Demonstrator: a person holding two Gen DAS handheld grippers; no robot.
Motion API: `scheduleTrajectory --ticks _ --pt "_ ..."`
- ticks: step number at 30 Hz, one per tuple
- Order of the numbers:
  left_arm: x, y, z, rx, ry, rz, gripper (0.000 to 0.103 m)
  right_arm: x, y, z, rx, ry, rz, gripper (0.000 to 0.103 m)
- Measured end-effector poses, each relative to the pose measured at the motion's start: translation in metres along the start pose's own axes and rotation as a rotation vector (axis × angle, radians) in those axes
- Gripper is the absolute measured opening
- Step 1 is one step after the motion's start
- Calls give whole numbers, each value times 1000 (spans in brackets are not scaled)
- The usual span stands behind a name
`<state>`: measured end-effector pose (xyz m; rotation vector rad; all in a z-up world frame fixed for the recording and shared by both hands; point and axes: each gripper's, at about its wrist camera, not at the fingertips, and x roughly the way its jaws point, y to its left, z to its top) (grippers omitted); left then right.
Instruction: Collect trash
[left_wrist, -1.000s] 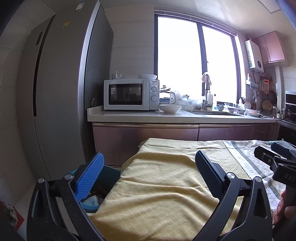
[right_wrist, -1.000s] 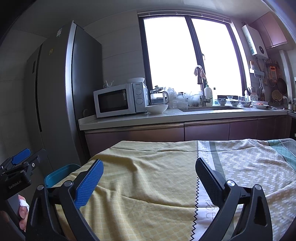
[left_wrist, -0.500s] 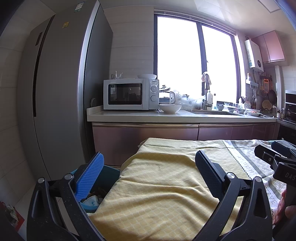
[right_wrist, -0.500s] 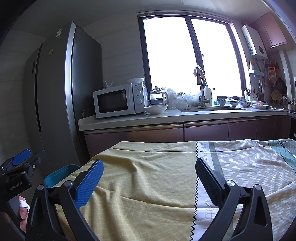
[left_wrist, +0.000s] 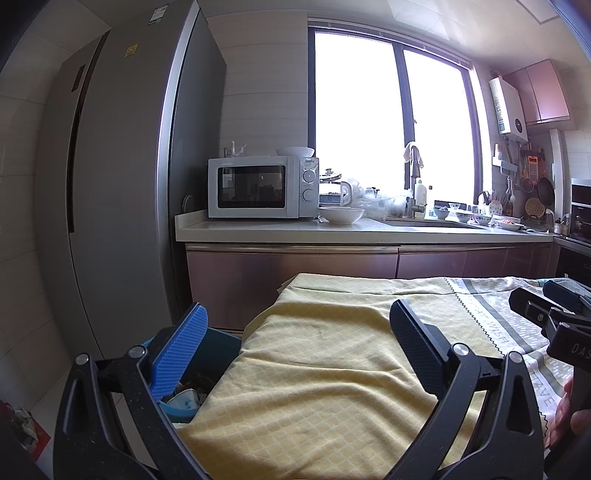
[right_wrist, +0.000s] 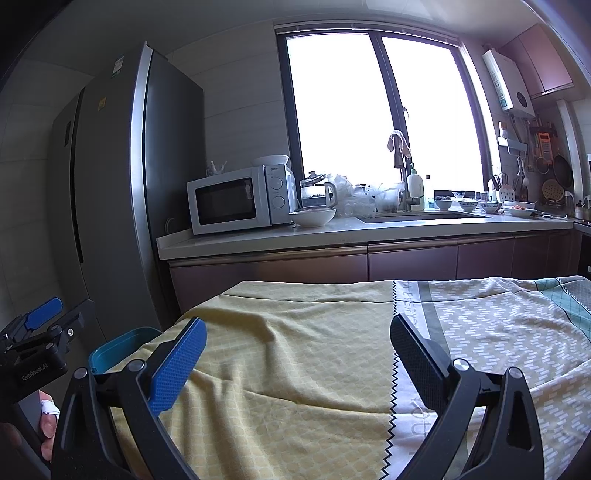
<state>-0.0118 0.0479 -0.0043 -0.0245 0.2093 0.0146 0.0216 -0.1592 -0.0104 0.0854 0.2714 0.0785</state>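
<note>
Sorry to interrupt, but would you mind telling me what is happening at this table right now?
A person holds a two-finger gripper in each hand over a table covered with a yellow cloth. The left gripper and right gripper are both open and hold nothing. A teal bin with some trash inside sits beside the table's left end. No trash shows on the cloth.

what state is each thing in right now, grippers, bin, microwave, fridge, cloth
left gripper: open, holding nothing
right gripper: open, holding nothing
teal plastic trash bin: uncovered, some trash inside, partly hidden beside the table
white microwave: door shut
tall grey fridge: doors shut
yellow patterned tablecloth: spread over the table, wrinkled, no trash visible on it
white bowl on the counter: upright, contents cannot be seen
</note>
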Motion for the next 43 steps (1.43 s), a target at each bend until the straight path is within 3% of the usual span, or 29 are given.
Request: scheduleTrajectory --ticks 33,37,43 --pt "4 -4 -3 15 -1 -14 97 0 0 -2 13 2 -8 96" --pt "17 -7 -5 13 50 -40 97 2 -5 -3 14 12 -20 96" --pt "71 -13 -11 -23 223 -129 97 11 -35 -3 51 68 -64 96"
